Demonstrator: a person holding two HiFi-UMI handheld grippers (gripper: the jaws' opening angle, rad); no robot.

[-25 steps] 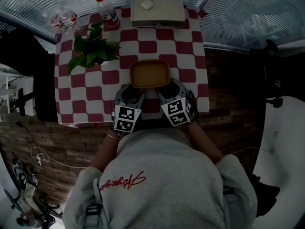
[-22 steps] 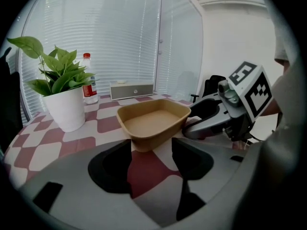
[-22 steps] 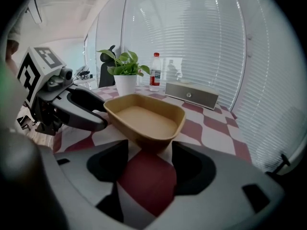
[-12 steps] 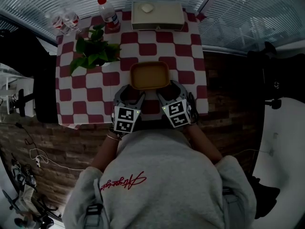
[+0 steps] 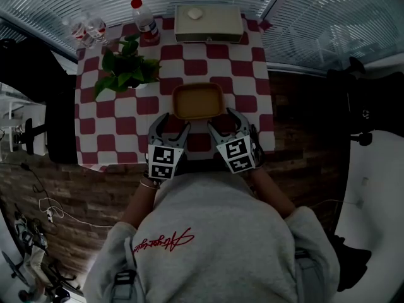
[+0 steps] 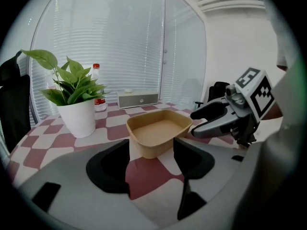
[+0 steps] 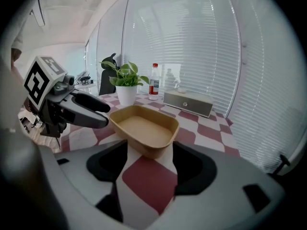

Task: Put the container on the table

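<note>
Left gripper (image 5: 172,126): jaws spread wide, nothing pinched. Sits low centre of head view, just left of the right gripper (image 5: 223,122), both at the near edge of the table (image 5: 126,131).

Right gripper: jaws likewise spread wide, nothing between the pads.

Container (image 5: 198,101): tan, open-topped, rounded rectangular tub, seen empty. Stands upright on the red-and-white checked cloth, centre of head view, just beyond both sets of fingertips. In the left gripper view its near corner lies in line with the gap between the jaws, clear of both pads. Same reading in the right gripper view. No contact seen from either side.

Other items on table:
- potted plant (image 5: 126,68) in a white pot, left of the container, well apart from it.
- bottle (image 5: 144,19) with a red cap, upper left.
- pale flat box (image 5: 208,19), top centre, at the far edge.

Person's grey sweatshirt (image 5: 214,245) fills the lower frame.
</note>
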